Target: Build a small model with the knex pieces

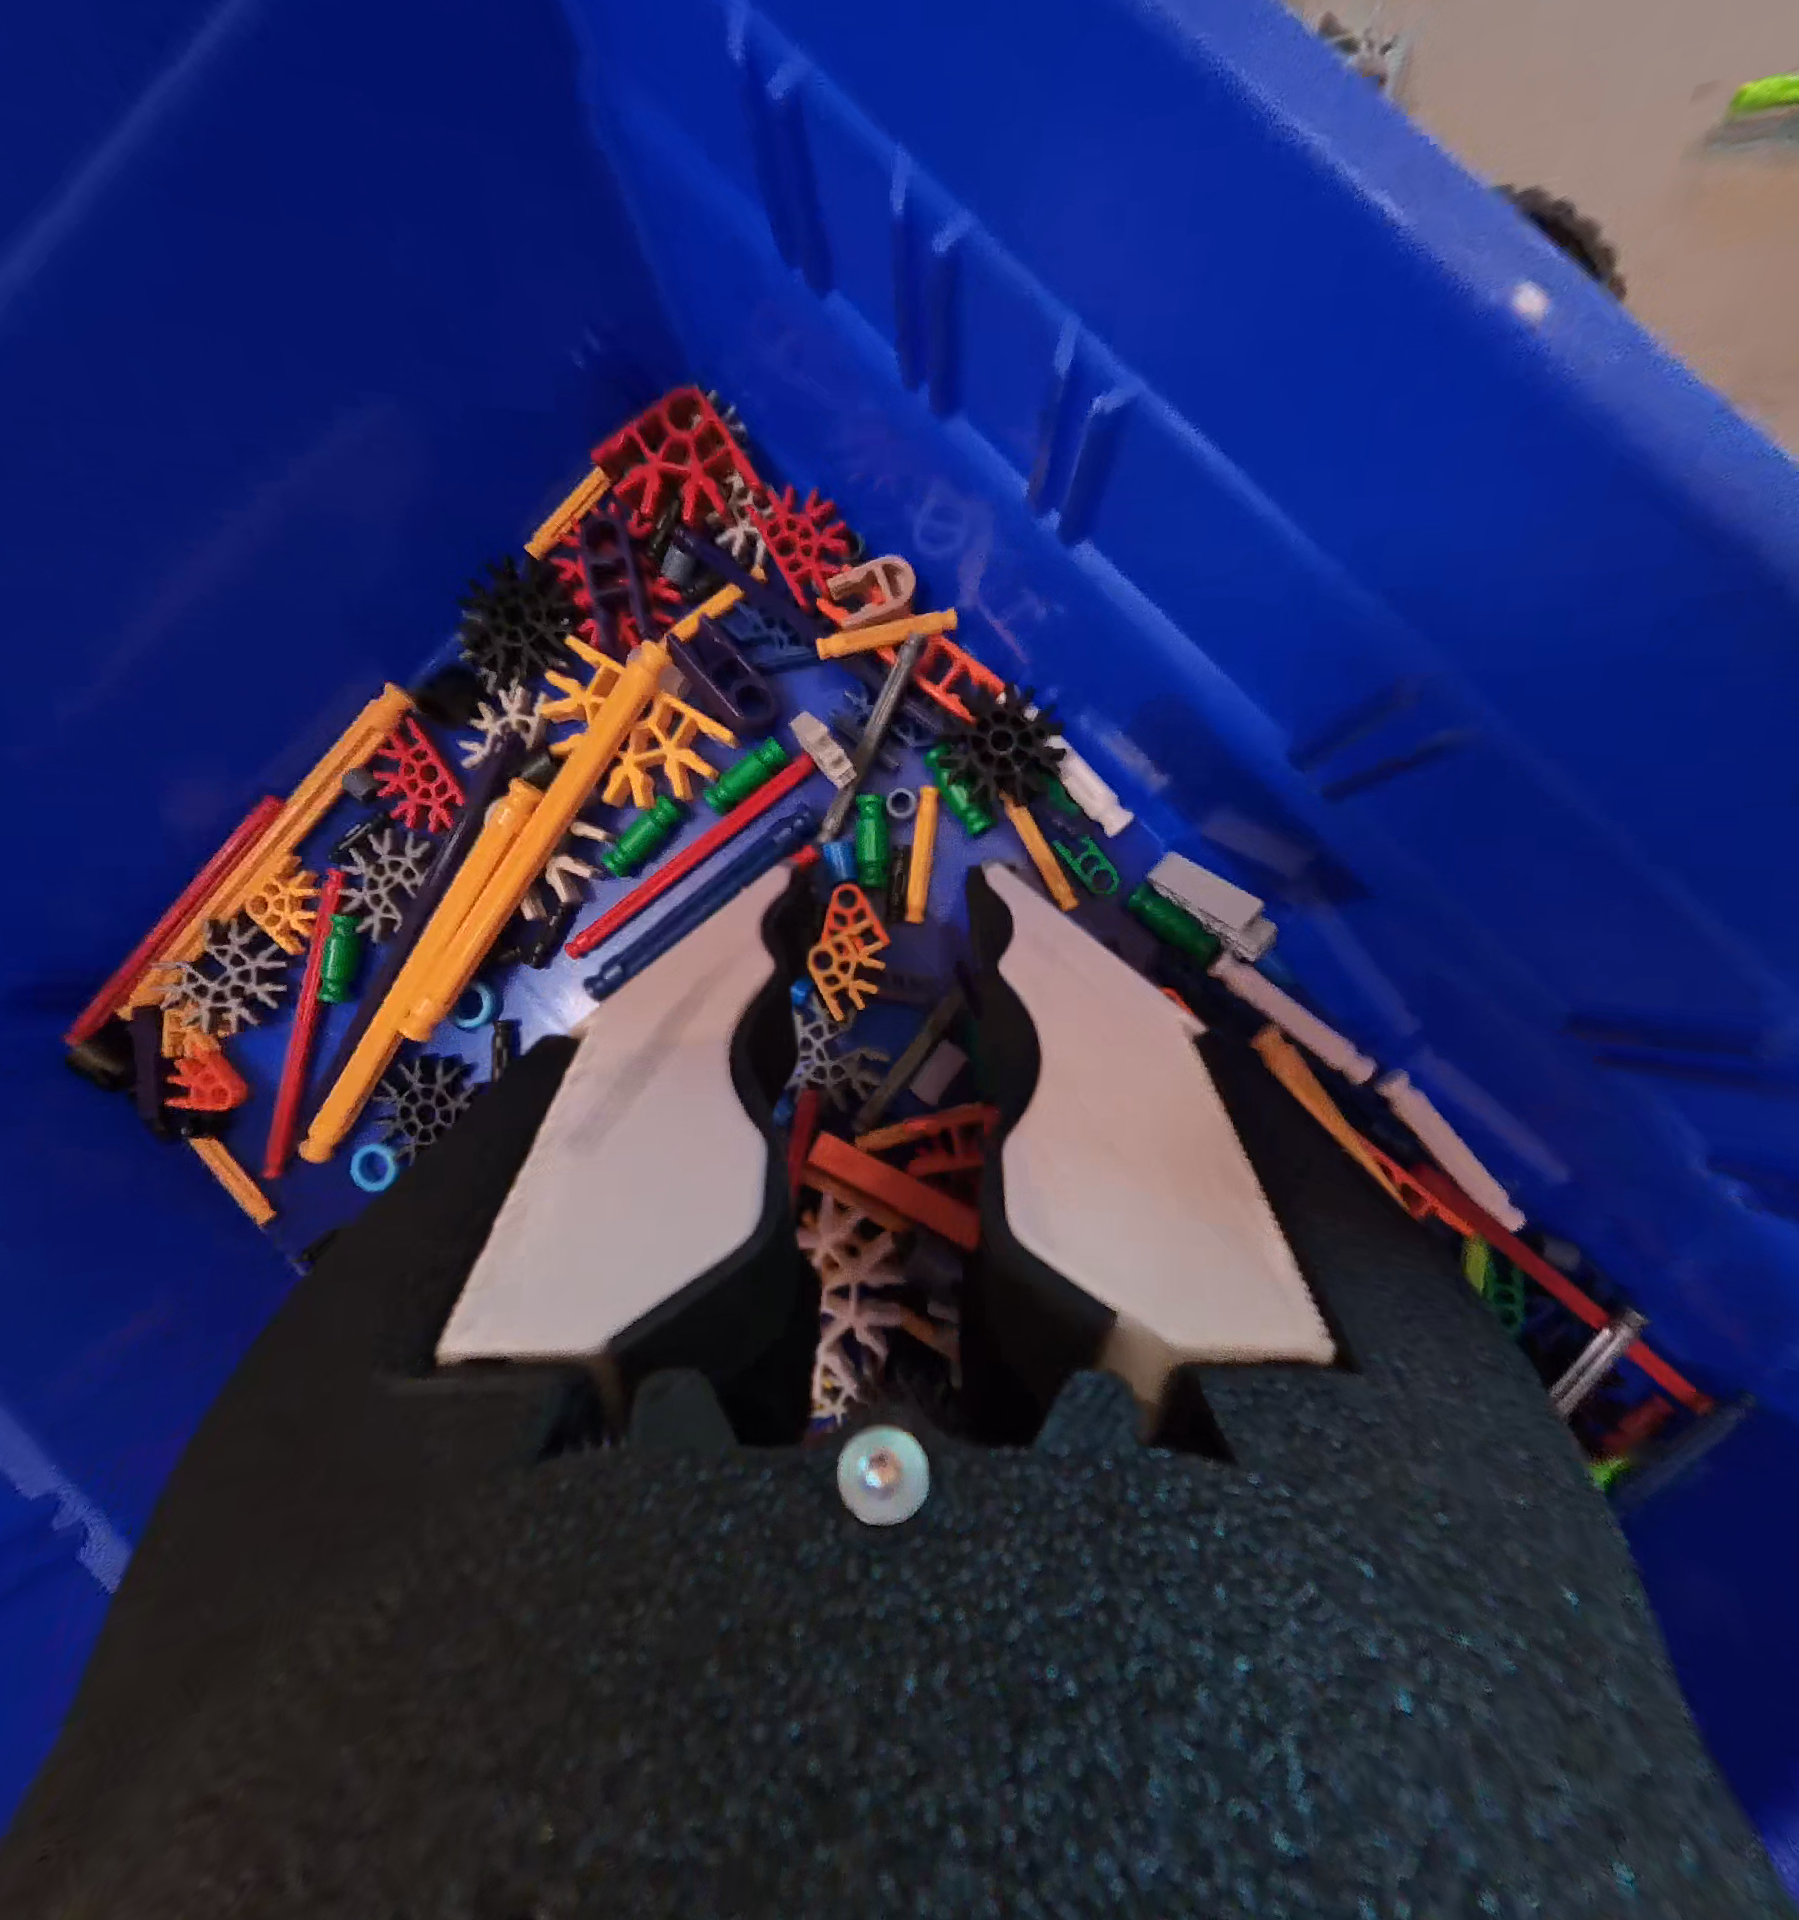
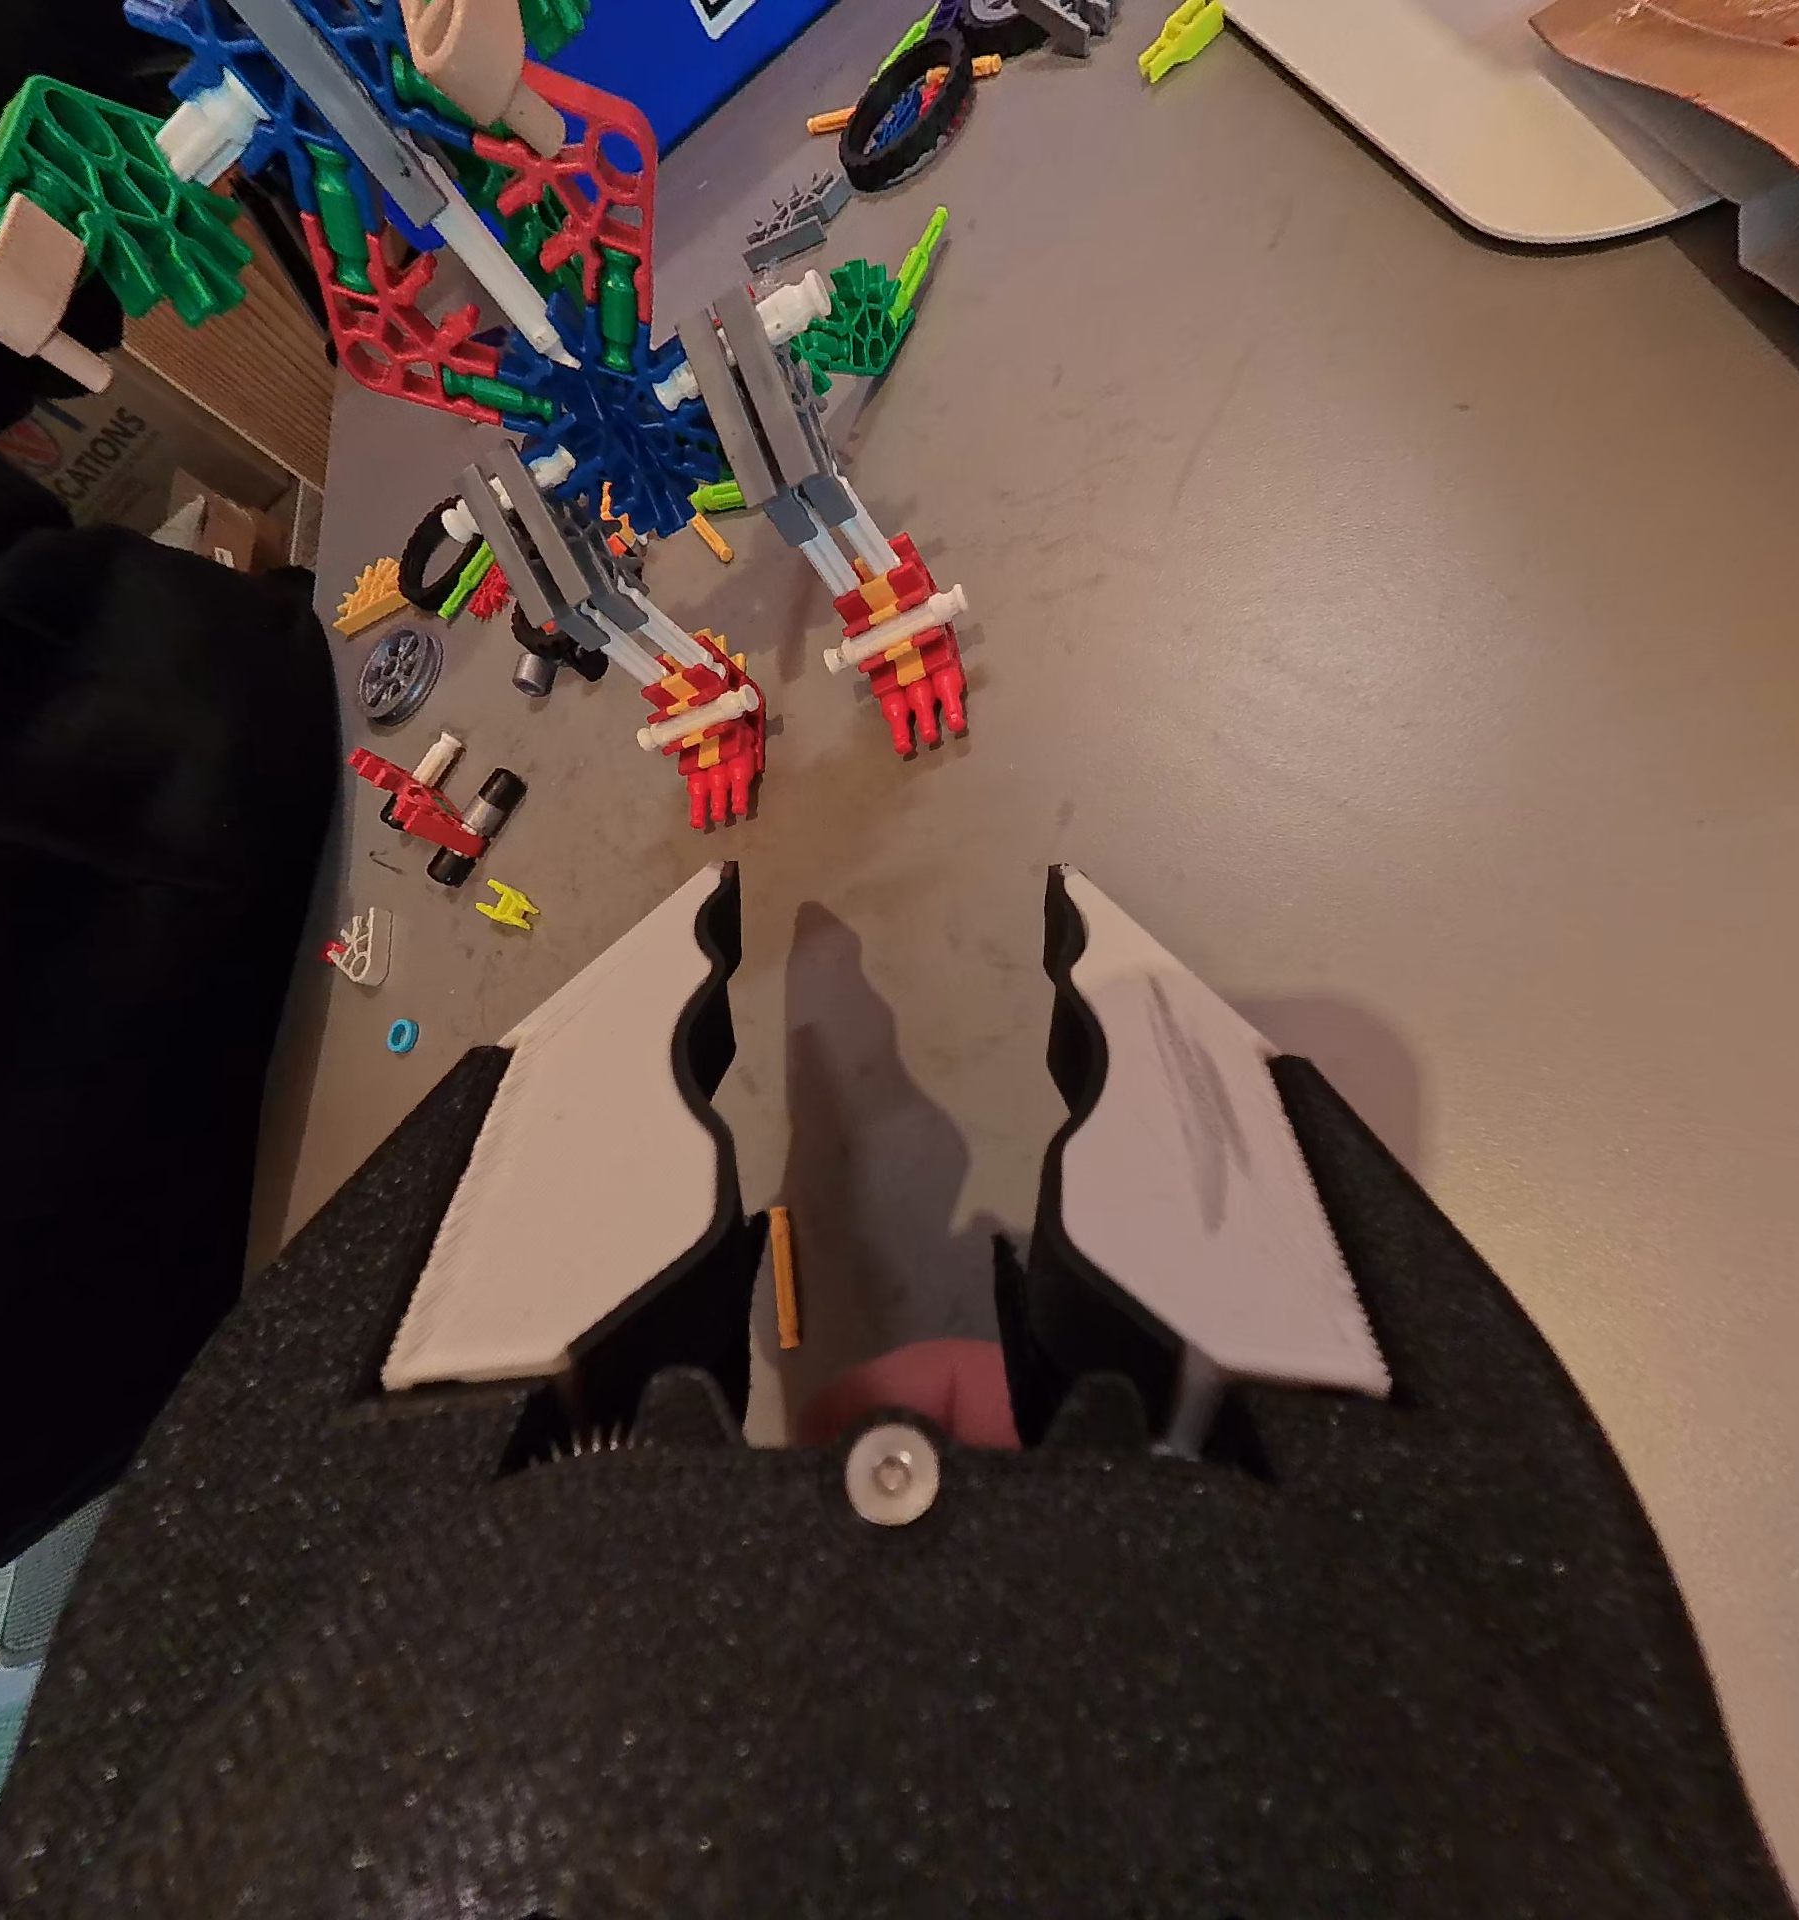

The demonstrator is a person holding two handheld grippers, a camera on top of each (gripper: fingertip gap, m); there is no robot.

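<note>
My left gripper [image 1: 884, 883] is open and reaches down into a deep blue bin [image 1: 1238, 468]. The bin's floor holds a heap of small plastic construction rods and connectors [image 1: 604, 790]. An orange fan-shaped connector [image 1: 845, 948] lies just between the fingertips; I cannot tell if they touch it. My right gripper [image 2: 890, 873] is open and empty above a grey table [image 2: 1342, 675]. In front of it stands a figure [image 2: 604, 416] built of blue, red and green parts, with two red-toed feet [image 2: 910, 649] just beyond the fingertips. A short orange rod [image 2: 784, 1291] lies on the table between the fingers.
Loose parts lie on the table left of the figure: a grey wheel [image 2: 399, 675], a small red assembly [image 2: 438, 800], a blue ring [image 2: 401, 1035]. A tyre [image 2: 905, 114] and the blue bin [image 2: 687, 62] are behind. A pale tray [image 2: 1446, 114] is at the far right. The gap from one gripper's tips to the other's is roughly 40 cm.
</note>
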